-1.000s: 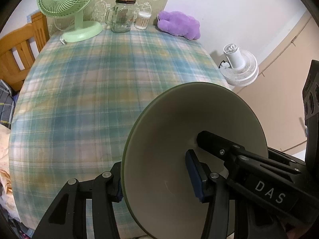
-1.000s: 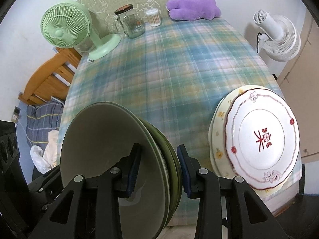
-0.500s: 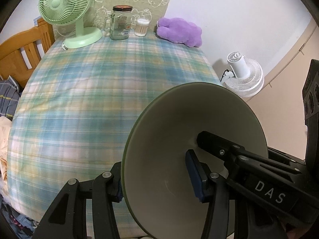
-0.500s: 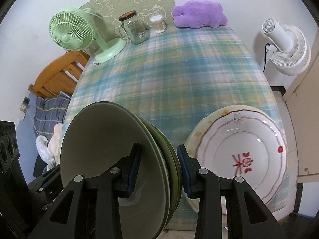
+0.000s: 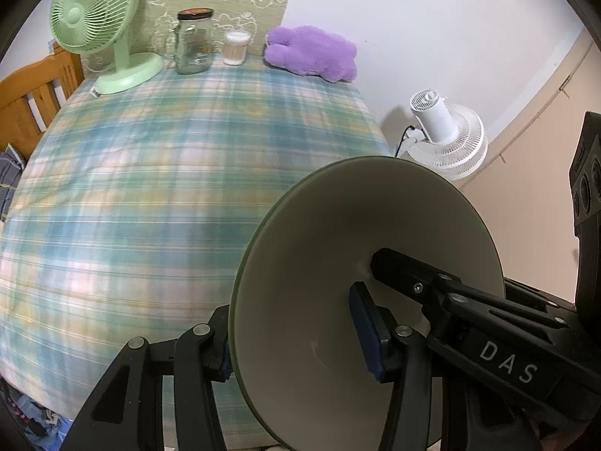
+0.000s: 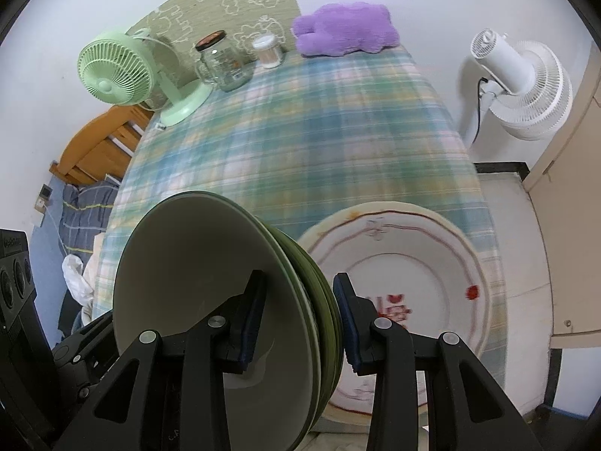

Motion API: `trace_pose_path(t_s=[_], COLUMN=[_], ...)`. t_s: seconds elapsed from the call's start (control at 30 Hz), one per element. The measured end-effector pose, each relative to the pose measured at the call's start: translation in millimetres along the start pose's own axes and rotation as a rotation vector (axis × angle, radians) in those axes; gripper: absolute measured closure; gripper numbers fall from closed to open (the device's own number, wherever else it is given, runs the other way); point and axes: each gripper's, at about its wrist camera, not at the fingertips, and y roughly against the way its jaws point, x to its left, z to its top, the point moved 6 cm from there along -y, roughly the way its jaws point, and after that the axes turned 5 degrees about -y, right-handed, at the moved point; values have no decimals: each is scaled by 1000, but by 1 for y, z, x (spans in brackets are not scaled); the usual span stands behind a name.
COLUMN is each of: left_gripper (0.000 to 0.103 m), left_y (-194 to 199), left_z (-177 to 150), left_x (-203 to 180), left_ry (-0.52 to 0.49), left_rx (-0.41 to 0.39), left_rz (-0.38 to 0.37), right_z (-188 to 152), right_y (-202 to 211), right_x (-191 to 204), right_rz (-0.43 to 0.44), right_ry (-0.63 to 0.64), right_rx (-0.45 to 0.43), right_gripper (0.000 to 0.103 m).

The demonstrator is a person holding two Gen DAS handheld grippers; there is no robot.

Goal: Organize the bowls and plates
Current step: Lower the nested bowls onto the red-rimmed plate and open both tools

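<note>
A stack of several olive-green plates [image 6: 195, 285] stands on edge in the air above the near end of the plaid table [image 6: 319, 120]. My right gripper [image 6: 300, 315] is shut on it, one blue pad on the hollow front face and one on the back. My left gripper [image 5: 293, 338] is shut on the same green stack [image 5: 360, 225] from the other side. The right gripper's finger [image 5: 405, 274] lies across the hollow face. White plates with red flower marks [image 6: 420, 274] lie stacked on the table, just right of the held stack and below it.
A green desk fan [image 5: 97, 18], a glass jar [image 5: 193, 43], a small white-filled jar [image 5: 236, 49] and a purple plush toy [image 5: 311, 54] line the table's far end. A wooden chair [image 5: 26, 94] stands at left. A white floor fan [image 6: 522, 86] stands at right.
Both grippers have drawn back together toward the table's near edge with the green stack still clamped. In the right wrist view the white plates slid from the right edge to just beside the stack.
</note>
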Motion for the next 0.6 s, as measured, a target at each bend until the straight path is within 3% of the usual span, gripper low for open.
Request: trace_pose_path(t_s=[0.6], left_gripper=[53], left_y=[-43], left_z=[-5], left_x=[-52], left_ry=[33], left_rx=[53], left_rz=[-29], right_z=[3], right_y=[-3], right_x=[-72], right_rz=[-41], right_ry=[-15], right_rx=[48], right_gripper=[63])
